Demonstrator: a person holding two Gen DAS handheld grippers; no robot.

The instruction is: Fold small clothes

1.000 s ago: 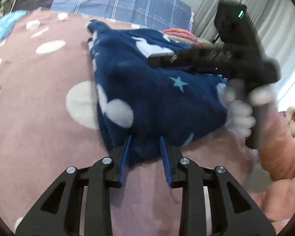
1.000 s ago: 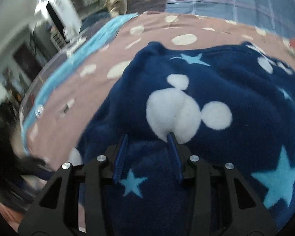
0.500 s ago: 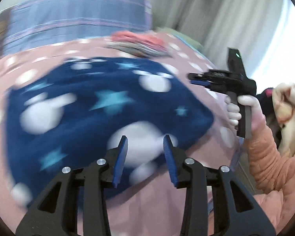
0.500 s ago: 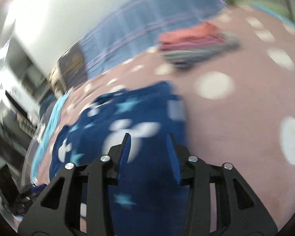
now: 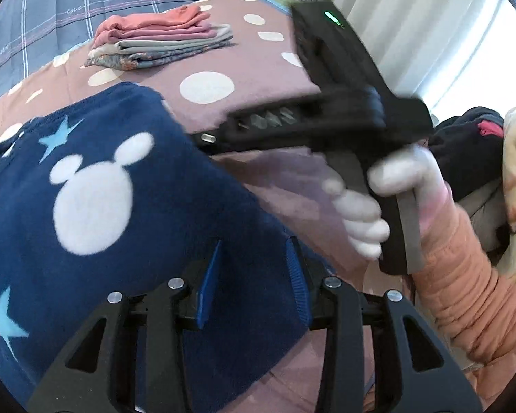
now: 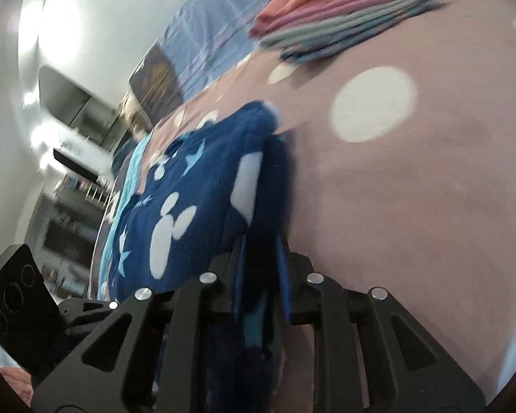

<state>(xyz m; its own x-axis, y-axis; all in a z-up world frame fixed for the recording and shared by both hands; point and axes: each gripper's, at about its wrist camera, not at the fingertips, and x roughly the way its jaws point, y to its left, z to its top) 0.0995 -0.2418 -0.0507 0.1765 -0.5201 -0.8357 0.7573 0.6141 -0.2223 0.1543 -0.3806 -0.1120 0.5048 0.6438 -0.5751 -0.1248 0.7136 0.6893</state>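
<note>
While 1 s ago both grippers rested open on the fleece (image 5: 127,186), now right gripper (image 6: 261,261) pinches its edge; left gripper (image 5: 253,268) stays open above it.

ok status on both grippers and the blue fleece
Left gripper open over navy star fleece. Right gripper looks shut on fleece edge, view blurred. Folded clothes stack well beyond; nothing in the way.

The fleece (image 5: 127,213) is navy and plush, printed with white mouse-head shapes and light-blue stars. It lies folded in layers on the near left part of the bed, its far corner pointing toward the middle. Far beyond it, well apart, a pile (image 5: 161,39) of folded clothes sits neatly stacked: coral and pink on top, grey and patterned blue beneath.
</note>
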